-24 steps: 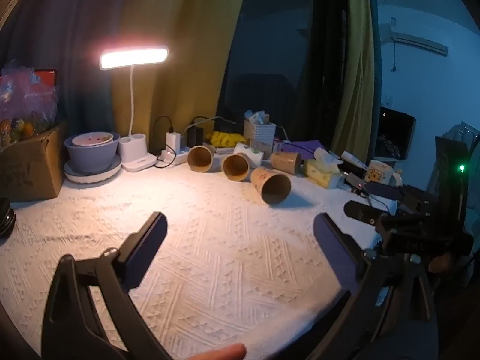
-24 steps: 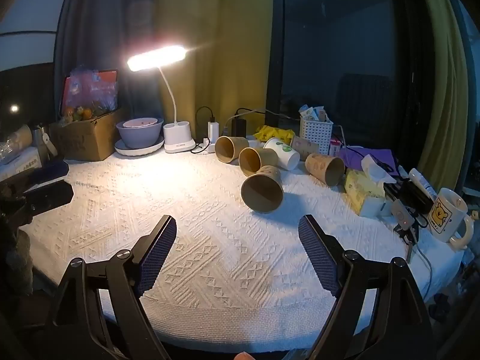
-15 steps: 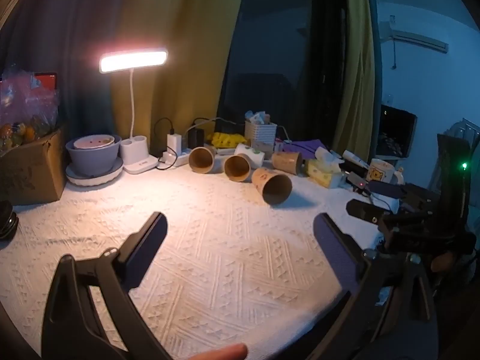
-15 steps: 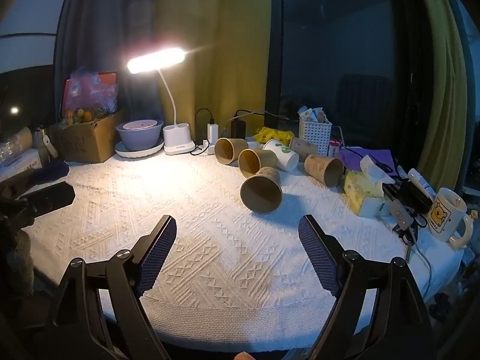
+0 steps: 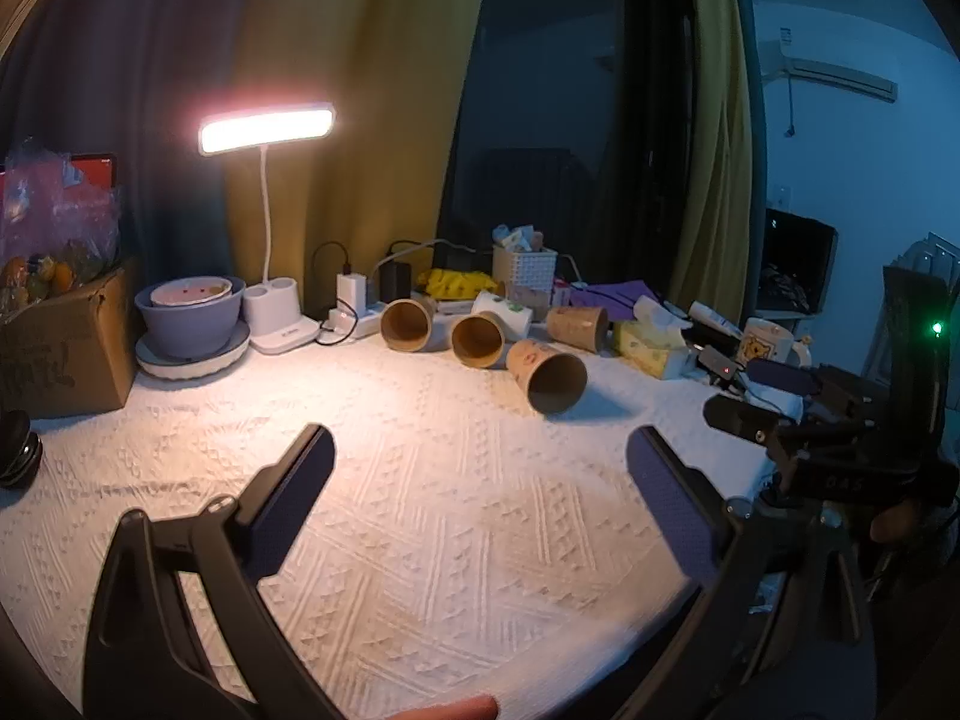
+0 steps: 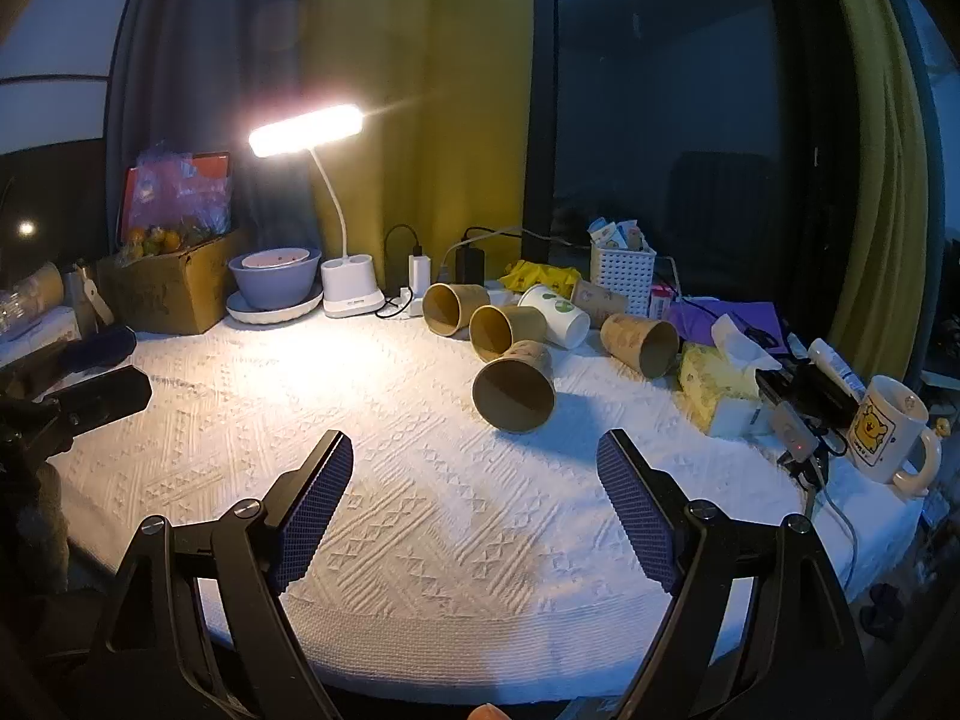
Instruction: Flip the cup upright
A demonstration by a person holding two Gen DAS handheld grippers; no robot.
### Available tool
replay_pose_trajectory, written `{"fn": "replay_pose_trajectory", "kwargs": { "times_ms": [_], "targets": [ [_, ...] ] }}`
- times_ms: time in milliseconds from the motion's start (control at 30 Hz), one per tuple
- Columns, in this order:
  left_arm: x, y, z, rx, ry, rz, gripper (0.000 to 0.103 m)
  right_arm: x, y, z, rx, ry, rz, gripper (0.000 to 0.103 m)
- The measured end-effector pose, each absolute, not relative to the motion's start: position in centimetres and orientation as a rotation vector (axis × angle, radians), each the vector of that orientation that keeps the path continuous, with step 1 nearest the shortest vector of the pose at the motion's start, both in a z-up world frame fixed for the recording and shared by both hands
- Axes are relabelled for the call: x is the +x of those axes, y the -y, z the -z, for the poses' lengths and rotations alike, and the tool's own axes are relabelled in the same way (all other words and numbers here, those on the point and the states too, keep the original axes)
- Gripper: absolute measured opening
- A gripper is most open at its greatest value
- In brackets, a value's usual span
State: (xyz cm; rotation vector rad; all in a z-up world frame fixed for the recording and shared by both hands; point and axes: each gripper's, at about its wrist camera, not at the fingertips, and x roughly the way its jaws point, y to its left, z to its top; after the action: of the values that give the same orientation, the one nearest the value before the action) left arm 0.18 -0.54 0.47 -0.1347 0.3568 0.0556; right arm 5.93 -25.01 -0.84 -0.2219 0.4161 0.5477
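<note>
nearest brown paper cup [image 6: 514,387] on its side on the white tablecloth [image 6: 420,516], mouth toward the cameras, well ahead of both tools. right gripper [image 6: 474,480] spread wide, empty, cup beyond the gap. left gripper [image 5: 480,480] likewise wide apart, empty, cup [image 5: 549,377] ahead, right of centre.

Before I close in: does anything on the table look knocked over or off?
Yes. Five paper cups lie on their sides instead of standing: the nearest brown cup, two brown ones behind it, a white cup and another brown cup to the right. Nothing looks spilled. Both grippers are open and empty.
</note>
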Motion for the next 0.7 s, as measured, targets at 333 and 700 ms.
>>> {"fn": "replay_pose_trajectory", "kwargs": {
  "times_ms": [333,700],
  "targets": [
    [0.44,1.39,-0.75,-0.125,-0.358,-0.041,0.099,5.50,25.38,0.74,-0.212,-0.402,-0.537,0.086],
    [0.43,1.52,-1.06,-0.122,-0.356,-0.030,0.099,5.50,25.45,0.66,-0.208,-0.403,-0.534,0.086]
  ]
}}
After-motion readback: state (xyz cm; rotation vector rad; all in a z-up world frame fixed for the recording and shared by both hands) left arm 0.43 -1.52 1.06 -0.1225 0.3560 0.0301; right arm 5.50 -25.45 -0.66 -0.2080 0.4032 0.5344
